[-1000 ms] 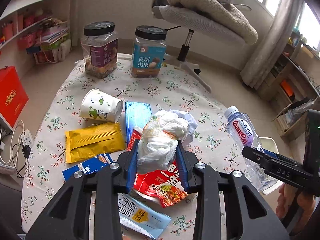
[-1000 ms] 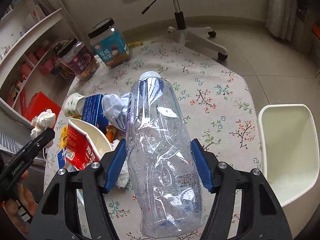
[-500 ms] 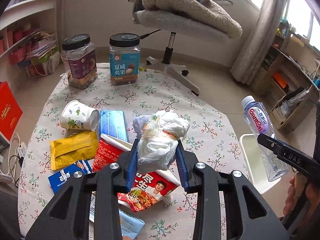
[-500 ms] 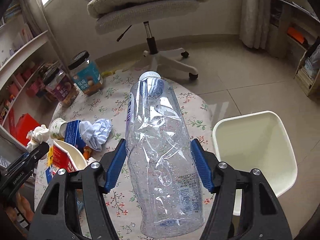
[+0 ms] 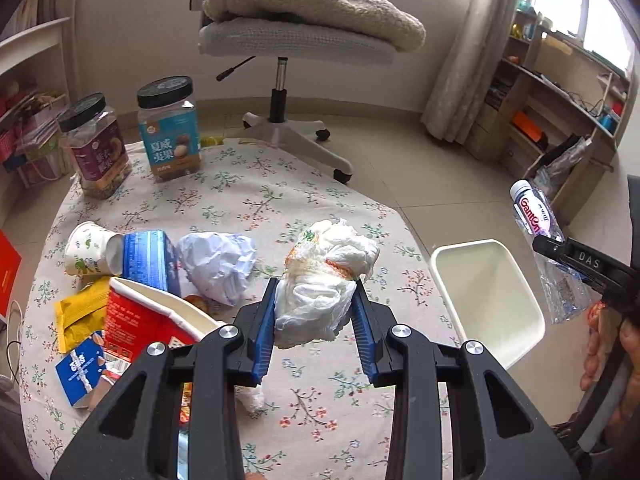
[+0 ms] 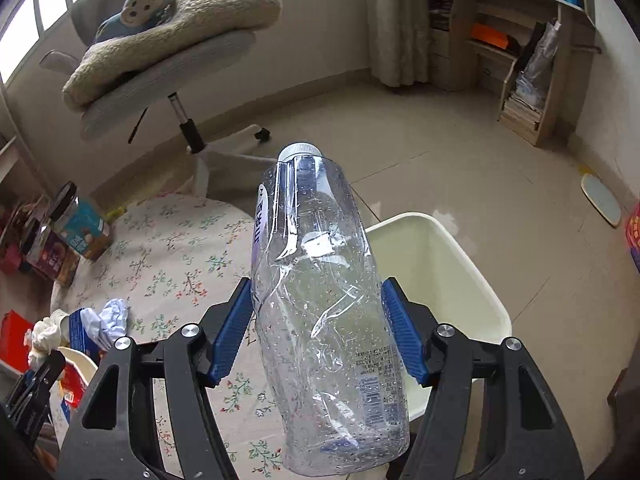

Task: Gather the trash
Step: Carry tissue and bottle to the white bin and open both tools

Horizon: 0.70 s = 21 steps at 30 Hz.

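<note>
Closest up, the left gripper [image 5: 316,320] has its blue pads clamped on a wad of crumpled white plastic bag [image 5: 324,280], lifted above the floral tablecloth [image 5: 256,196]. The right gripper [image 6: 316,332] is squeezing a clear empty water bottle [image 6: 316,300], cap end pointing away, and the bottle sits over the near rim of the cream trash bin [image 6: 452,276], which stands on the floor right beside the table edge.

Just behind the bag there's a crumpled paper ball [image 5: 218,264] on the cloth, and left of it a red noodle cup [image 5: 152,320] on its side, a blue carton [image 5: 148,260], a tipped paper cup [image 5: 90,254], a yellow wrapper [image 5: 78,320] and a blue packet [image 5: 80,368].

Further back two black-lidded snack jars [image 5: 170,128] stand at the far edge of the table. Past that, an office chair [image 5: 288,40] with a blanket piled on it.
</note>
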Each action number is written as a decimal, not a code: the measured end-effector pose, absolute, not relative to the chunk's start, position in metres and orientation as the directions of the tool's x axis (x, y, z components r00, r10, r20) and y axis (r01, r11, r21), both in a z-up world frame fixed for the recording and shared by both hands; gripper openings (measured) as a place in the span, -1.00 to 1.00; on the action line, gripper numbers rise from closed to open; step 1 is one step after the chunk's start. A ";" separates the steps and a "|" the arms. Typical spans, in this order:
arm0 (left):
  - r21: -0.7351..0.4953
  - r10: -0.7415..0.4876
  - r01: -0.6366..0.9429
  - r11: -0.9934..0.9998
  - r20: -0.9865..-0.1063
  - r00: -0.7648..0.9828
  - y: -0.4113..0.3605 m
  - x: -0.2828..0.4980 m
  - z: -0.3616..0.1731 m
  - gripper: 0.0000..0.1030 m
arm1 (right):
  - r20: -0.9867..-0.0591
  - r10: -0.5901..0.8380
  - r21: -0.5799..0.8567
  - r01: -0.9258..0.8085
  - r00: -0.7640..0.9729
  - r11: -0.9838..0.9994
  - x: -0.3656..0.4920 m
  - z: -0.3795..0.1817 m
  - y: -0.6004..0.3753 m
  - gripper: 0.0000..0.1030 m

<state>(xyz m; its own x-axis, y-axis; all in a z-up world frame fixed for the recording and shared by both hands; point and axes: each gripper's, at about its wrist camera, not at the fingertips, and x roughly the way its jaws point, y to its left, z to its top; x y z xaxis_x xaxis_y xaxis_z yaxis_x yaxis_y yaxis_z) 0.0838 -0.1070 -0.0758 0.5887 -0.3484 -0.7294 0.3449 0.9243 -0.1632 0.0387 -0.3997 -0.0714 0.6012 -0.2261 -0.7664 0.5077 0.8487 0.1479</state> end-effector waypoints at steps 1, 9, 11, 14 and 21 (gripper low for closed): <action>-0.169 -0.361 0.360 0.918 -0.734 0.575 -0.117 0.083 -0.076 -0.33 | -0.767 -0.233 0.156 0.526 0.598 0.836 0.036 -0.071 -0.407 0.23; -0.210 -0.452 0.480 0.852 -0.757 0.472 -0.220 0.077 -0.083 -0.33 | -0.707 -0.268 0.314 0.630 0.654 0.710 -0.003 -0.051 -0.460 0.62; -0.231 -0.470 0.495 0.838 -0.765 0.440 -0.245 0.077 -0.087 -0.33 | -0.690 -0.270 0.358 0.641 0.671 0.679 -0.015 -0.047 -0.473 0.64; -0.245 -0.488 0.521 0.818 -0.775 0.401 -0.283 0.075 -0.091 -0.32 | -0.674 -0.284 0.395 0.657 0.682 0.642 -0.031 -0.045 -0.490 0.66; -0.271 -0.511 0.540 0.797 -0.780 0.362 -0.341 0.078 -0.089 0.49 | -0.646 -0.318 0.442 0.680 0.693 0.585 -0.059 -0.041 -0.514 0.67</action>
<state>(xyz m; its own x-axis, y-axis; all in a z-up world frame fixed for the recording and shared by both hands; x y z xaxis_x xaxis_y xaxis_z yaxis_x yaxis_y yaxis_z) 0.0780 -0.3408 -0.0888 0.3621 -0.5111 -0.7795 0.5402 0.7966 -0.2713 -0.0589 -0.5141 -0.0407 0.6935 -0.3181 -0.6464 0.6802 0.5847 0.4420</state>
